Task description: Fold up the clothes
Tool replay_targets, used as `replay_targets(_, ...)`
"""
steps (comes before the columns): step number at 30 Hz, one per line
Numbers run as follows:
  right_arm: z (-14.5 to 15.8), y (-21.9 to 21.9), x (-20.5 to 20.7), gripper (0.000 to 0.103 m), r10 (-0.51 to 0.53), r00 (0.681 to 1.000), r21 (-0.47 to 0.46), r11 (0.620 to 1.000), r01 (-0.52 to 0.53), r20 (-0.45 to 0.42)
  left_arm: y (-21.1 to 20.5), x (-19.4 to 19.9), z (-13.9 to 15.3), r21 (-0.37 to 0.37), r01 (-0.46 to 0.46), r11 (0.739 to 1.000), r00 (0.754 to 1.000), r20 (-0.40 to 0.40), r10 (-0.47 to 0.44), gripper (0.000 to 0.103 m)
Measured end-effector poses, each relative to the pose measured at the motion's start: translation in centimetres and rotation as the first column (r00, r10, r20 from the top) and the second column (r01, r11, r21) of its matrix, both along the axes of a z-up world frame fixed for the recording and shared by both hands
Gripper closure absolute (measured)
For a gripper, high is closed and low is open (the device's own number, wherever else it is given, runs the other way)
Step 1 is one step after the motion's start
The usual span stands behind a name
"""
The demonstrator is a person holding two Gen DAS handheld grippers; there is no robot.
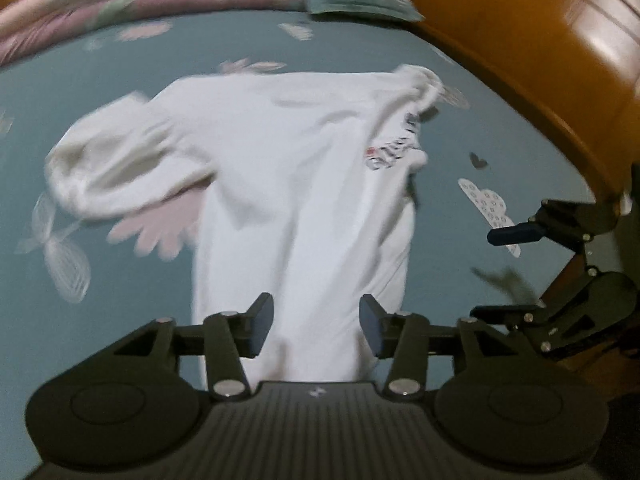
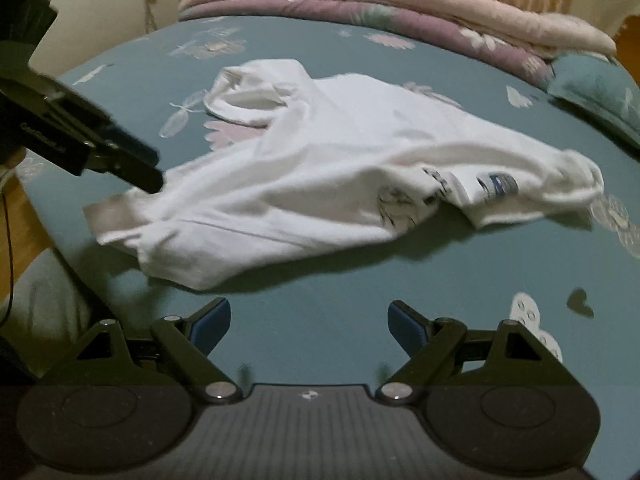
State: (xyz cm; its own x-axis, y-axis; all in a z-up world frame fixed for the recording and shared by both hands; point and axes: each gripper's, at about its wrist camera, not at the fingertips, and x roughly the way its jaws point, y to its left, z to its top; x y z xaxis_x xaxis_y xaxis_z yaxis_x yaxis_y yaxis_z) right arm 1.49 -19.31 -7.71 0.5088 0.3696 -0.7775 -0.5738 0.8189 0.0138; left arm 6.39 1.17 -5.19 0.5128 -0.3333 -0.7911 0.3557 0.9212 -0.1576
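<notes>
A white long-sleeved shirt [image 1: 288, 168] with dark print near one side lies rumpled on the teal flowered bed sheet [image 1: 480, 128]. One sleeve is bunched at the left. My left gripper [image 1: 316, 328] is open, and the shirt's hem runs between its blue pads [image 1: 260, 326]. In the right wrist view the same shirt [image 2: 320, 168] spreads across the middle of the bed, and the left gripper [image 2: 150, 176] comes in from the left at its hem. My right gripper [image 2: 308, 326] is open over bare sheet, just short of the shirt's near edge. It also shows at the right edge of the left wrist view as the right gripper [image 1: 484, 274].
Folded pink and purple quilts [image 2: 400, 4] are stacked along the far side of the bed, next to a teal pillow [image 2: 592, 84]. An orange wooden bed board [image 1: 540, 40] curves along the right. Wooden floor [image 2: 20, 216] shows past the bed's left edge.
</notes>
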Motion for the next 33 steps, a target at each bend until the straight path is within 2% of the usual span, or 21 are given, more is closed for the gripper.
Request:
replay_targets(8,-1.3,-2.4,0.8,0.013,-0.089,0.995,0.037,0.995,0.090,-0.037,-7.1,5.4,-1.4,0.068,0.161,0.985,0.985,0.044,-0.164,0.054)
replay_targets(12,-1.8,-3.1,1.2,0.013,-0.113,0.992,0.044,0.992,0.115,-0.051,-9.6,8.0,-2.8,0.098,0.192,0.976,0.980,0.037,-0.196,0.054)
replay_targets(18,-2.1,-3.9,2.1,0.012,-0.137,0.988,0.066,0.988,0.141,-0.066,-11.1,10.3,-3.5,0.158,0.198,0.967,0.977,0.050,-0.208,0.053)
replay_targets(22,-2.4,-3.8,2.8,0.012,-0.140,0.987,0.081,0.986,0.146,-0.078,-9.9,11.3,-3.3,0.129,0.182,0.975,0.981,0.039,-0.189,0.049)
replay_targets(25,-2.7,-3.6,3.2,0.012,-0.139,0.986,0.083,0.986,0.146,-0.087,-8.6,11.9,-2.6,0.134,0.131,0.982,0.988,0.066,-0.140,0.049)
replay_targets(28,-2.7,-3.2,3.3,0.012,-0.129,0.988,0.087,0.987,0.136,-0.089,-6.9,12.7,-1.8,0.103,0.093,0.990,0.992,0.072,-0.100,0.049)
replay_targets(33,-2.7,-2.7,3.2,0.011,-0.114,0.989,0.086,0.989,0.121,-0.090,-4.3,14.1,-1.1,0.105,0.036,0.994,0.995,0.092,-0.046,0.049)
